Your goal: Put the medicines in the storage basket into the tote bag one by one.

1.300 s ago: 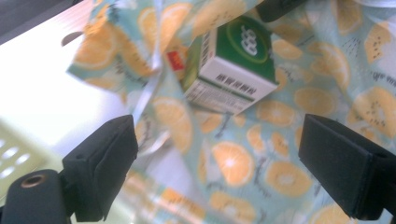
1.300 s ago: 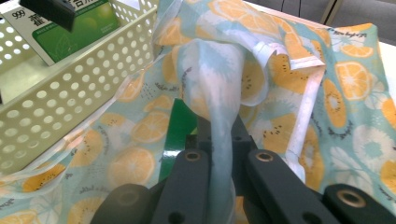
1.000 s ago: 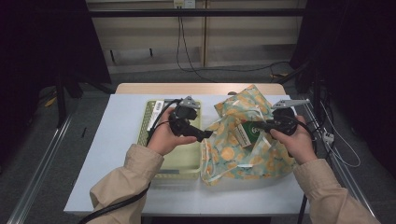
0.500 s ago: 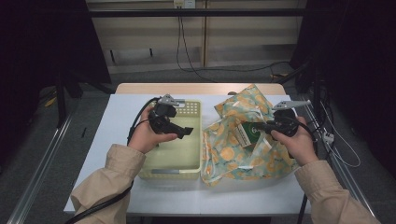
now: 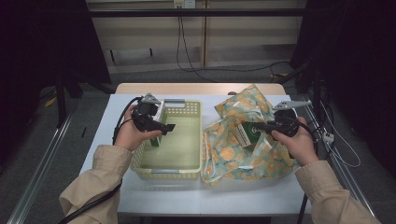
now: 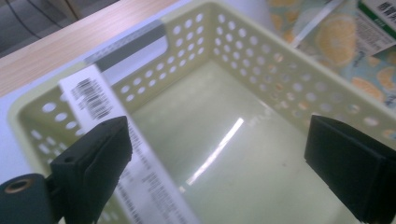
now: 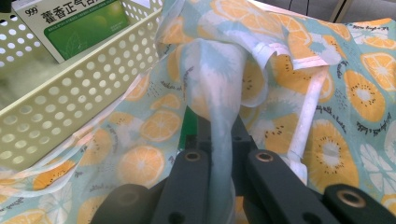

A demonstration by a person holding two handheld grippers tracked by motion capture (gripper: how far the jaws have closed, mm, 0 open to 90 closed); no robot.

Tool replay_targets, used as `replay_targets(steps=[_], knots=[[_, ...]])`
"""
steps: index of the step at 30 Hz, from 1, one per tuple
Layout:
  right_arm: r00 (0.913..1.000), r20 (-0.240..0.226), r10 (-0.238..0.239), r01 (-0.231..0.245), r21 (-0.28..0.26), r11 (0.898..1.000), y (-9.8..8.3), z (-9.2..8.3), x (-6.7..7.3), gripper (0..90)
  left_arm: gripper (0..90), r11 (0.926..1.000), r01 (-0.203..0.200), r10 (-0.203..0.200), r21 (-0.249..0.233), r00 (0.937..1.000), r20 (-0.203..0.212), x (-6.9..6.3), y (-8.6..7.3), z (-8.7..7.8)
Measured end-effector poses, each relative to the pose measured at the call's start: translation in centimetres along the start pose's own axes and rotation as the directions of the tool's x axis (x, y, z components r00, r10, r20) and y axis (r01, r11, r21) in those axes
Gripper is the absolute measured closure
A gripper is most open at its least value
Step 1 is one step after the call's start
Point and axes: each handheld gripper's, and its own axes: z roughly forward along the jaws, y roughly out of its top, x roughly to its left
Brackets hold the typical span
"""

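Gripping a fold of the orange-print cloth bag, your right gripper has its jaws clenched on the fabric, which stands up in a pinched ridge between them in the right gripper view. From above, the bag lies crumpled on the right half of the white table, its left edge touching the right wall of the pale yellow basket. A second green and white box sits in the open mouth of the bag, just beside your right gripper's tips. Your left gripper hangs over the left part of the basket with its jaws spread wide and nothing pressed between them; in the left gripper view the two black pads stand well apart above the basket's shiny bare floor. The green and white medicine box stands on edge inside the basket against its left wall, just below your left hand. In the left gripper view its white barcode face runs beside the left pad, close to it, though you cannot tell whether they touch. In the right gripper view the same box shows its green face with printed characters beyond the basket's perforated wall.
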Motion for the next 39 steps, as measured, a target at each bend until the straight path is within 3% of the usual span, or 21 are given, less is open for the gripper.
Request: replay_targets(steps=[6,11,21,24,27,29,30,33,34,35,39], knots=[[1.0000,0.000,0.003,-0.003,0.000,1.000,0.0,0.0,0.0,88.6,10.1,0.9996,0.027,-0.026,0.009,0.9988,-0.040,1.2,-1.0,-0.1],[1.0000,0.001,0.001,-0.001,0.003,1.000,0.0,0.0,0.0,88.6,15.4,0.9970,0.063,-0.059,0.044,0.9951,-0.079,2.0,-2.0,0.5],[1.0000,0.004,0.005,-0.005,0.003,1.000,-0.1,-0.1,-0.2,88.6,41.5,0.9871,0.131,-0.122,0.092,0.9878,-0.096,1.9,-2.8,1.4],[1.0000,0.006,0.005,-0.005,0.004,1.000,-0.1,0.0,-0.2,88.7,43.9,0.9820,0.154,-0.142,0.110,0.9838,-0.109,1.7,-2.6,1.5],[1.0000,0.005,0.001,-0.001,0.004,1.000,-0.1,0.0,-0.1,88.6,49.3,0.9780,0.172,-0.160,0.119,0.9821,-0.099,1.4,-2.4,1.6],[1.0000,0.006,0.001,-0.001,0.007,1.000,-0.1,0.0,-0.1,88.6,58.2,0.9770,0.183,-0.173,0.109,0.9801,-0.099,1.3,-2.4,1.6],[1.0000,0.004,0.000,0.000,0.006,1.000,-0.1,0.1,-0.1,88.7,61.8,0.9766,0.185,-0.177,0.110,0.9811,-0.077,1.3,-2.5,1.6],[1.0000,0.002,0.000,0.000,0.007,1.000,-0.2,0.1,0.0,88.6,62.5,0.9775,0.175,-0.165,0.118,0.9821,-0.090,1.0,-2.3,1.7],[1.0000,0.002,0.000,0.000,0.007,1.000,-0.2,0.1,-0.1,88.6,62.6,0.9759,0.196,-0.187,0.095,0.9775,-0.097,0.7,-2.3,1.9],[1.0000,0.002,0.000,0.000,0.007,1.000,-0.2,0.1,-0.1,88.6,62.7,0.9780,0.174,-0.164,0.115,0.9826,-0.086,0.8,-2.2,1.8],[1.0000,0.002,0.000,0.000,0.006,1.000,-0.2,0.1,-0.1,88.6,62.8,0.9795,0.176,-0.171,0.098,0.9837,-0.058,0.5,-1.9,1.6]])
